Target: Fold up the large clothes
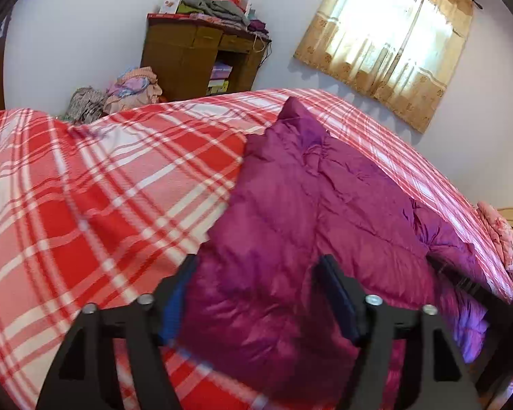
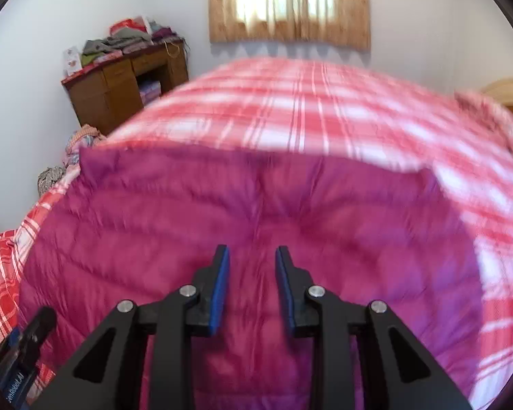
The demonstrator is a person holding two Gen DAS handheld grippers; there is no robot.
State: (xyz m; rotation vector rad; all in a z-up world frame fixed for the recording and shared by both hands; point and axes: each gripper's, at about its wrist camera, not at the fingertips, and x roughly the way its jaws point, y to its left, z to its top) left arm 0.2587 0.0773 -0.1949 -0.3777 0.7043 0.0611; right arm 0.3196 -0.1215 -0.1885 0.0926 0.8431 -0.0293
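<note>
A magenta quilted down jacket [image 1: 311,205] lies flat on a bed with a red and white plaid cover [image 1: 95,184]. My left gripper [image 1: 256,266] is open, its jaws wide apart over the jacket's near left edge, holding nothing. In the right wrist view the jacket [image 2: 249,212] fills the foreground on the plaid cover [image 2: 325,109]. My right gripper [image 2: 252,256] is open with a narrower gap, just above the jacket's middle, holding nothing. The left gripper's body [image 2: 24,348] shows at the lower left of that view.
A wooden cabinet [image 1: 201,58] with clothes piled on top stands against the far wall, with more clothes heaped [image 1: 119,95] beside it. A curtained window [image 1: 386,44] is behind the bed. A wooden headboard [image 2: 506,92] and pink bedding [image 1: 499,232] are at the right.
</note>
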